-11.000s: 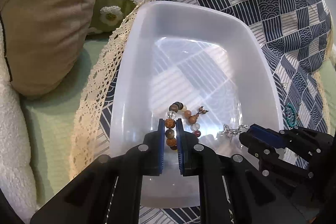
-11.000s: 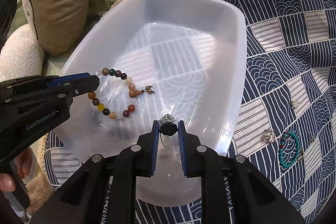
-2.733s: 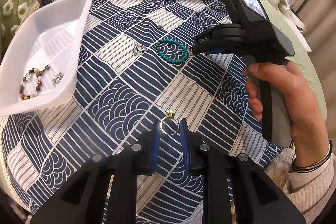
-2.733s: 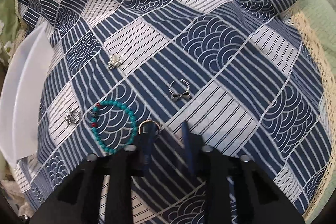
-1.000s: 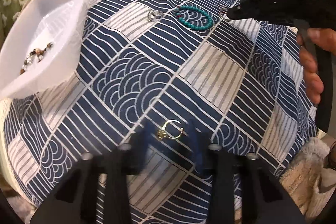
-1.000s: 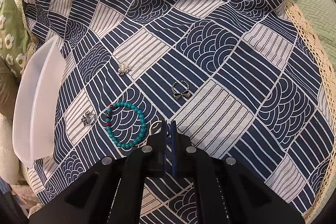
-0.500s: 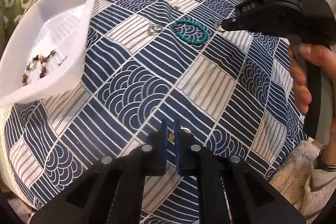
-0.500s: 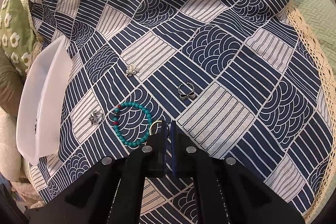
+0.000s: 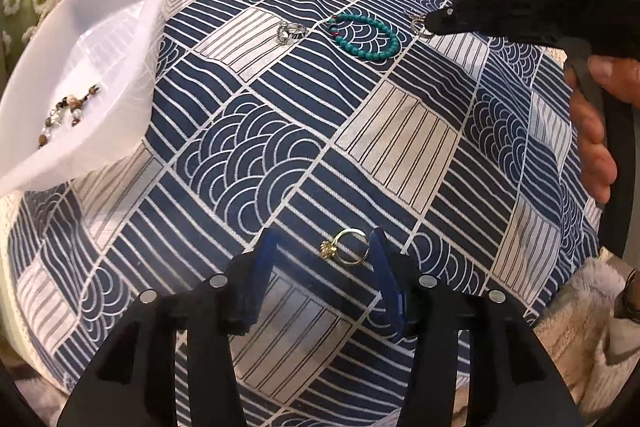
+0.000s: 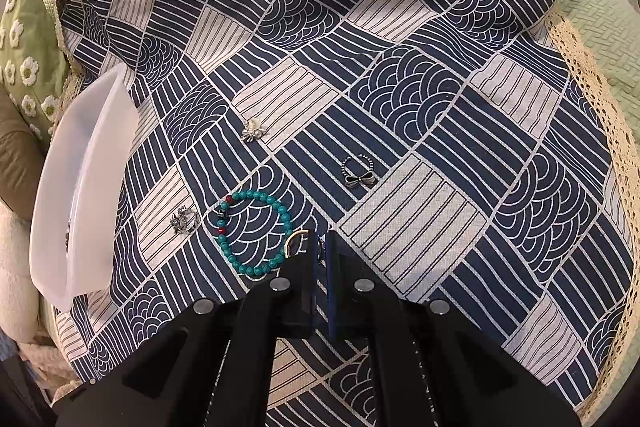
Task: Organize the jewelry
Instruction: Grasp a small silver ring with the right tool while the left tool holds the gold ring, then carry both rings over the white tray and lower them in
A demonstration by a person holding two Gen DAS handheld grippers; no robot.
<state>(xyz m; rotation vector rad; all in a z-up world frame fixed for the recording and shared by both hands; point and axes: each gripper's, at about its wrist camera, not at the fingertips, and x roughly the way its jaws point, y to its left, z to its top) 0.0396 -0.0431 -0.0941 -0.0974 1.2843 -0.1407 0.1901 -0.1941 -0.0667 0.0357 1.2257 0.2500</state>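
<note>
Left wrist view: left tool [image 9: 324,247] at bottom centre, jaws opening w/ gold ring [image 9: 347,247] lying loose on the patterned cloth [image 9: 248,155] between them, just beside the right finger. Right wrist view: right tool [image 10: 322,247] at bottom centre is clamped on a thin gold hoop [image 10: 294,241], touching the turquoise bracelet [image 10: 256,231] at lower centre-left. Further up: silver ring [image 10: 184,221] left of bracelet, bow ring [image 10: 360,173] at centre, pale charm [image 10: 252,129] above; white tray [image 10: 80,187] at left edge.

Bare cloth [image 9: 256,155] lies between the tray [image 9: 132,39] and scattered rings.
</note>
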